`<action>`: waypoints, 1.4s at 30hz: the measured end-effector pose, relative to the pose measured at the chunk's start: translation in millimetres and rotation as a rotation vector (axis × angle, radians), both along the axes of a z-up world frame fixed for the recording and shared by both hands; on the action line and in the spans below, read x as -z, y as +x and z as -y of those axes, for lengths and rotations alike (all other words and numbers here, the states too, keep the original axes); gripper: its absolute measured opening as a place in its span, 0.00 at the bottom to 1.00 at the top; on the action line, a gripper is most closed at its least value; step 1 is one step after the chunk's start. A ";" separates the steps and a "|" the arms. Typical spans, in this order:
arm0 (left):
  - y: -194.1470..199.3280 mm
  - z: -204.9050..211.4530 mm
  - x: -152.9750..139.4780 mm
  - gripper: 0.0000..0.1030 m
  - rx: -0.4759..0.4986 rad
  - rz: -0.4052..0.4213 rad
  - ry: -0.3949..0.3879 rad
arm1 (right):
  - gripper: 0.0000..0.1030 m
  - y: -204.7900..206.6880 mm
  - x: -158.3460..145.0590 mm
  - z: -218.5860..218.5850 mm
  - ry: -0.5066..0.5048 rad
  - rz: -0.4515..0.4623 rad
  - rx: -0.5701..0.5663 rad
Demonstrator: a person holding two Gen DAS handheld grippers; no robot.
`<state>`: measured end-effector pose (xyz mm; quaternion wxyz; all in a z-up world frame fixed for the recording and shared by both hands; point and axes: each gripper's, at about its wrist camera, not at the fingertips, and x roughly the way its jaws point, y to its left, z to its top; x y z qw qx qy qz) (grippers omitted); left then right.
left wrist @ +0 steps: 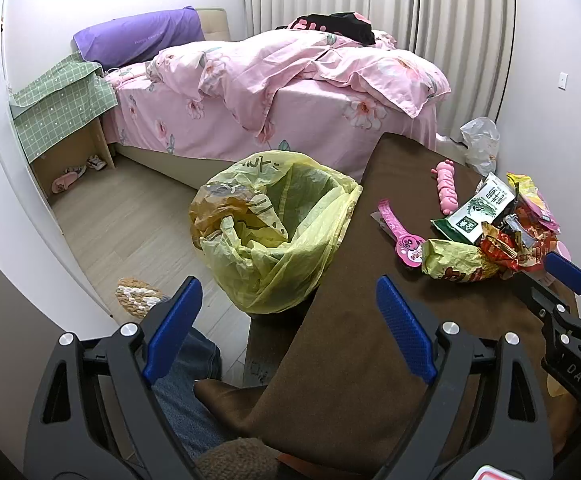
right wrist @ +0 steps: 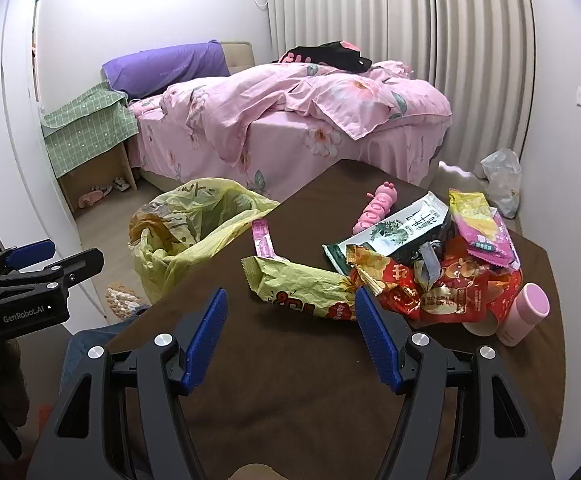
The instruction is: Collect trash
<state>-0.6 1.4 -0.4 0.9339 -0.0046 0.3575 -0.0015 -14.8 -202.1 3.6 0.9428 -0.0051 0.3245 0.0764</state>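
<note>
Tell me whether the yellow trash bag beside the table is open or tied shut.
Open. The yellow trash bag gapes upward with its rim spread wide, and crumpled plastic shows inside. It stands on the floor against the brown table edge.

L gripper point(left wrist: 288, 328): jaws wide apart, nothing between, pointing fwd, level. R gripper point(right wrist: 290, 336): jaws also spread, nothing held, just right of L one. Person's leg in jeans point(left wrist: 186, 392) near, below L gripper.
</note>
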 end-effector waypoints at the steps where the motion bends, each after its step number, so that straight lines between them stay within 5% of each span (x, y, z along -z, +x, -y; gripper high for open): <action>1: 0.0 0.3 0.3 0.82 0.000 0.000 0.001 | 0.61 -0.6 -0.2 -0.2 0.001 0.000 -0.001; 42: -6.7 7.7 -13.5 0.82 0.019 0.062 0.016 | 0.61 -2.1 -15.5 8.0 0.011 0.057 0.031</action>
